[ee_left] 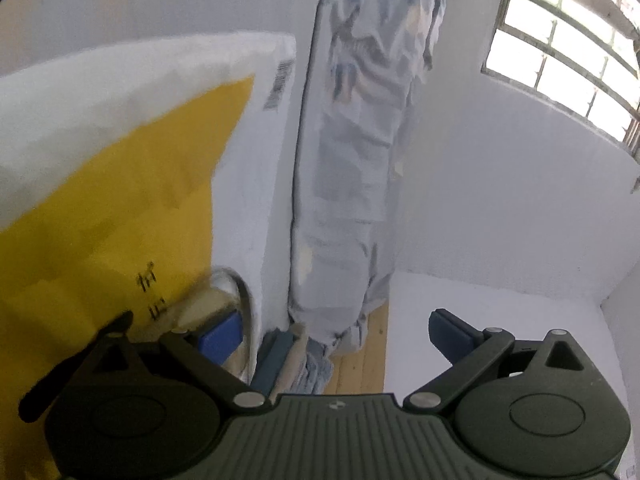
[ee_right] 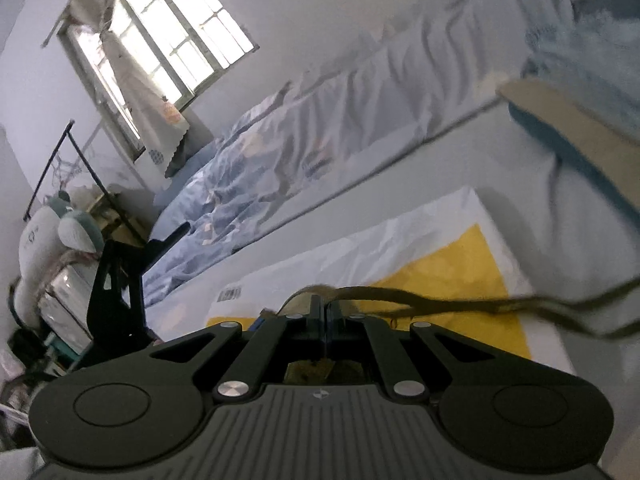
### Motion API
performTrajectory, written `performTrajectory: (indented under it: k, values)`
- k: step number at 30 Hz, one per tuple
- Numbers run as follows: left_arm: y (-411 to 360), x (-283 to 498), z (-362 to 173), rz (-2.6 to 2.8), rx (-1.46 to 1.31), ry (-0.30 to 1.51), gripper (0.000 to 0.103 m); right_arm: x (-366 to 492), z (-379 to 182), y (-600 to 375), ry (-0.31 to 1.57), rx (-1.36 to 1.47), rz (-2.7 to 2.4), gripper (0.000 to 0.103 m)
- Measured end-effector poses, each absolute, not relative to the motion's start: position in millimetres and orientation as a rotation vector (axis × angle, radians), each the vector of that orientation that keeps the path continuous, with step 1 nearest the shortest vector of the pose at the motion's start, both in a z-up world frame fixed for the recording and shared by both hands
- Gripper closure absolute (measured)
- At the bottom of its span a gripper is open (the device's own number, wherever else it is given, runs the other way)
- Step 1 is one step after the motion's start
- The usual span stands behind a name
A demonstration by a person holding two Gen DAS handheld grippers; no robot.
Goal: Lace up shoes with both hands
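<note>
Right tool (ee_right: 325, 312) pinches the brown lace (ee_right: 460, 303), seen only there; left tool (ee_left: 336, 332) gapes wide.

1. Shoe (ee_right: 576, 128): blurred, cut off by right edge of right wrist view.
2. Lace (ee_right: 460, 304): far end smears out, can't trace it.
3. Yellow sheet (ee_left: 120, 220): print too blurred to read, cut off at left edge.

The right gripper (ee_right: 325, 312) has its fingers pressed together on a brown woven shoelace (ee_right: 460, 300), above a yellow-and-white plastic bag (ee_right: 460, 264).
</note>
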State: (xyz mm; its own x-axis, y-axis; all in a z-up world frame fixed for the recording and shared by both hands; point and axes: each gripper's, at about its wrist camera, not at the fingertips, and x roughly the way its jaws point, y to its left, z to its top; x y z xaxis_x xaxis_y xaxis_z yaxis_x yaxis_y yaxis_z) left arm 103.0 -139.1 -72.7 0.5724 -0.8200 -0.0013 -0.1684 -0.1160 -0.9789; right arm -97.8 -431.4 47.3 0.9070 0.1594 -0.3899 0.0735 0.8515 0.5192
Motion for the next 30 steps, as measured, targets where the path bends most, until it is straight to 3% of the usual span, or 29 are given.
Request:
performTrajectory:
  k: [11,17,30]
  values:
    - [-134,87,-59,-0.71,-1.652,0.771,0.001,-112,69,-456,0.344,0.498,-0.049,0.102]
    - [-134,61,-31,-0.763,-1.51,0.745,0.001,-117,73,-478,0.321,0.501,-0.116,0.102]
    - [-131,44,18,-0.762,-1.086,0.952,0.002,-114,77,-495,0.299,0.481,-0.177,0.102]
